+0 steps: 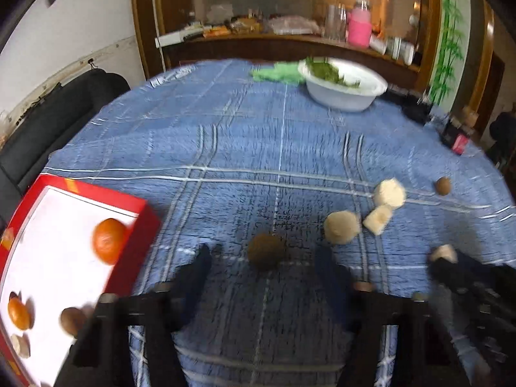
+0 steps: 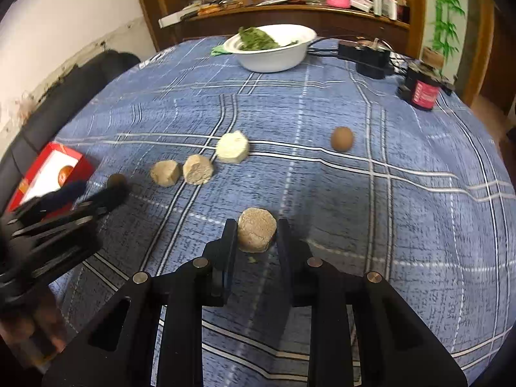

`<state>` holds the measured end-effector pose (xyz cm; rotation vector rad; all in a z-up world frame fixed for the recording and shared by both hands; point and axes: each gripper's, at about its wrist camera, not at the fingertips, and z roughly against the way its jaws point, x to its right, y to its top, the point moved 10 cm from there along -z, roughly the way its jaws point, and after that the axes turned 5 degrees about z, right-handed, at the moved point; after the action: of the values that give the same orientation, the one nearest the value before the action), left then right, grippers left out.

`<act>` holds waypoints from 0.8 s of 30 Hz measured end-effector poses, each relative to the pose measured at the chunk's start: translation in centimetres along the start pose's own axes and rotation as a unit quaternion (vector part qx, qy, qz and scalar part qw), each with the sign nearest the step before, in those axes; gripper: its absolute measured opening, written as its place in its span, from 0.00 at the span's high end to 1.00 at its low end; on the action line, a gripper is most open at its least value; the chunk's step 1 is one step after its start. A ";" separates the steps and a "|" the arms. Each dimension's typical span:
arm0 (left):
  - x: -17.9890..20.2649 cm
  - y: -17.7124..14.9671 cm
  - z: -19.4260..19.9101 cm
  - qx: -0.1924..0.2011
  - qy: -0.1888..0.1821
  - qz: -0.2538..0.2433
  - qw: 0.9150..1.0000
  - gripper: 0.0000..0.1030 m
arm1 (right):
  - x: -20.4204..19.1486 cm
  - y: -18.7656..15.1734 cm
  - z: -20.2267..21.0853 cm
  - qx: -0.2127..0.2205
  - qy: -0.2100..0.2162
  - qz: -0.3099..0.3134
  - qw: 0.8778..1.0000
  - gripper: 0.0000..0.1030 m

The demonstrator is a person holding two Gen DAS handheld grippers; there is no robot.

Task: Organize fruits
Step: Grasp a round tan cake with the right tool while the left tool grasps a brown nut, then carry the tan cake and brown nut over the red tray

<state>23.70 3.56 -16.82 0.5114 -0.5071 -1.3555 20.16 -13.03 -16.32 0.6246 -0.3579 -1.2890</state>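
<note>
My right jaws [image 2: 256, 230] pinch a tan lump [image 2: 257, 234] low in the middle of the right view, one finger against each side of it while it sits on the surface [image 2: 403, 209], a blue checked cloth. My left jaws [image 1: 262, 258] stand apart around a dark brown ball [image 1: 267, 251] at the lower middle of the left view; blur hides whether the fingers touch it, though a gap shows on both sides.

Right of that ball in the left view lie a round tan lump [image 1: 342, 227], then two pale chunks [image 1: 389, 192] touching each other, and a small brown nut [image 1: 443, 186] further right. My right jaws show as a black shape at the lower right there, with a lump between their tips.

At the lower left of the left view a red box [image 1: 146, 216] with a white floor holds two oranges [image 1: 109, 240], a brown nut and a pale piece.

At the top of both views a white bowl [image 2: 274, 56] of greens stands on the cloth. In the upper right of the right view are a black device [image 2: 371, 56] with cables and a red-labelled jar [image 2: 422, 92].
</note>
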 end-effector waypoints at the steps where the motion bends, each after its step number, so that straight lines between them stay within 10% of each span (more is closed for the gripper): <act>1: -0.1 0.4 0.2 0.009 -0.002 0.008 1.000 0.69 | 0.2 0.1 0.1 0.004 0.005 -0.006 1.000 0.78; 24: 1.2 -6.6 10.0 0.035 -0.062 -0.013 0.997 0.78 | -0.7 -3.5 7.3 0.040 -0.029 0.020 0.999 0.78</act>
<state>12.62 0.88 -12.98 0.4946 -0.6526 -1.4031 13.01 -14.55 -12.68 0.6455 -0.4691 -1.2616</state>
